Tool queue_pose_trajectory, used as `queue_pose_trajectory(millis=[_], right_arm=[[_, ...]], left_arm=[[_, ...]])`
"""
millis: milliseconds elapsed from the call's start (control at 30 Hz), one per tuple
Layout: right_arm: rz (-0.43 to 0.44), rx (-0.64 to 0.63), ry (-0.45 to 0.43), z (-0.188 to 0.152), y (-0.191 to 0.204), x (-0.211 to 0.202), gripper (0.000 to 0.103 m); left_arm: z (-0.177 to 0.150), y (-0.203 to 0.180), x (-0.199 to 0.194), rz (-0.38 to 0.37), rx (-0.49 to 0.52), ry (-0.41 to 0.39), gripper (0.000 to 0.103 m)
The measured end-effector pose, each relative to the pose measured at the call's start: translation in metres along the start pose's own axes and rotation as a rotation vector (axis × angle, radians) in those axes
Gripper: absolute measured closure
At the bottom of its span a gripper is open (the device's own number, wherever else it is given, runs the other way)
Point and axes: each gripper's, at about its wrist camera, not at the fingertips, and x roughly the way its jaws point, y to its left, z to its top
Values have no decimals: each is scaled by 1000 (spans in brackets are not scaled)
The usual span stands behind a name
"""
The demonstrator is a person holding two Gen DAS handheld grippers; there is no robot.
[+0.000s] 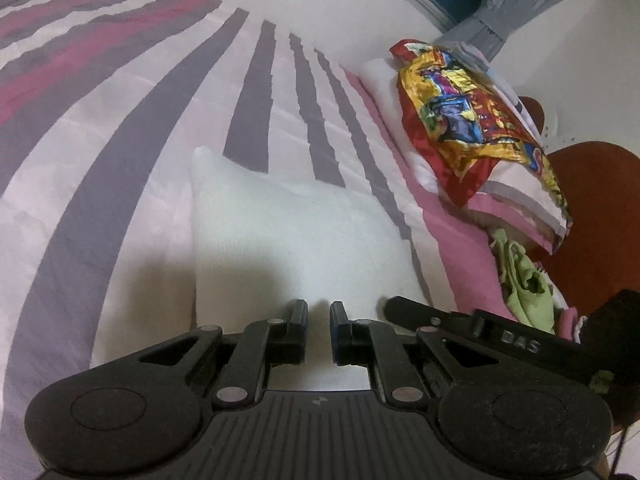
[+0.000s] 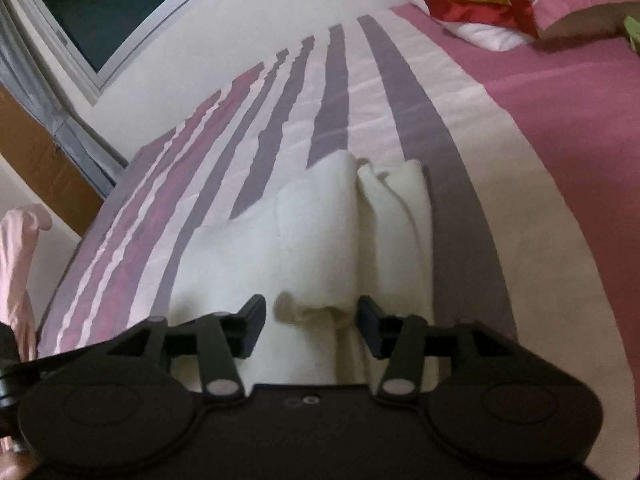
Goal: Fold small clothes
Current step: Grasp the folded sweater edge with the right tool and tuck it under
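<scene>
A small white cloth (image 1: 296, 232) lies on the striped bedspread (image 1: 120, 120). In the right wrist view the white cloth (image 2: 316, 232) is folded lengthwise into a raised ridge. My left gripper (image 1: 319, 314) hangs over the cloth's near edge with its jaws almost together; I cannot tell whether any fabric is pinched. My right gripper (image 2: 311, 312) is open, its fingers standing either side of the ridge's near end, the pads apart from it. One black finger of the right gripper (image 1: 460, 320) shows just right of the left gripper.
A shiny red and yellow patterned cloth (image 1: 472, 120) lies on white and pink pillows at the bed's right side, with a green garment (image 1: 520, 280) below it. A window (image 2: 100, 8) and grey curtain are behind the bed. Pink fabric (image 2: 20, 260) hangs at the left.
</scene>
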Motion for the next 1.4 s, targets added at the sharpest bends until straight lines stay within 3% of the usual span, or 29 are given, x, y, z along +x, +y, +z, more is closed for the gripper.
queue_pose_trajectory(millis=[200, 300, 333, 367, 433, 467, 500, 600, 700, 833, 1033, 1167, 1267, 1333, 1400], right_arm=[[-9, 21, 11, 5, -4, 16, 52], [43, -51, 62, -1, 8, 14, 70], [51, -83, 69, -4, 12, 12, 81], [58, -101, 77, -4, 14, 11, 84], [57, -117, 85, -2, 12, 12, 83], [59, -118, 89, 0, 11, 14, 72], [54, -112, 85, 1, 10, 17, 68], [62, -84, 66, 3, 8, 23, 63], [84, -91, 78, 3, 11, 25, 82], [82, -134, -13, -1, 19, 0, 86], [15, -228, -95, -10, 26, -46, 86], [-103, -223, -1, -8, -3, -20, 82], [-67, -165, 38, -7, -11, -15, 72], [-9, -104, 48, -10, -15, -27, 61], [8, -72, 54, -21, -19, -45, 57]], left_arm=[[4, 7, -7, 8, 2, -16, 94], [5, 7, -8, 10, 18, -23, 94], [5, 8, -9, 12, 22, -25, 94], [5, 8, -10, 11, 20, -27, 94], [5, 8, -10, 12, 14, -26, 94], [5, 8, -10, 11, 17, -28, 94], [5, 8, -10, 11, 18, -27, 94], [5, 10, -12, 15, 20, -28, 94], [5, 11, -12, 14, 15, -33, 94], [2, 4, -13, -2, 48, -41, 94], [-7, -15, -6, -41, 76, -7, 94], [-20, -21, 7, -34, 68, 49, 94], [-28, -21, 2, -34, 74, 63, 94], [-30, -20, -8, -35, 76, 59, 94], [-33, -19, -15, -32, 86, 55, 94]])
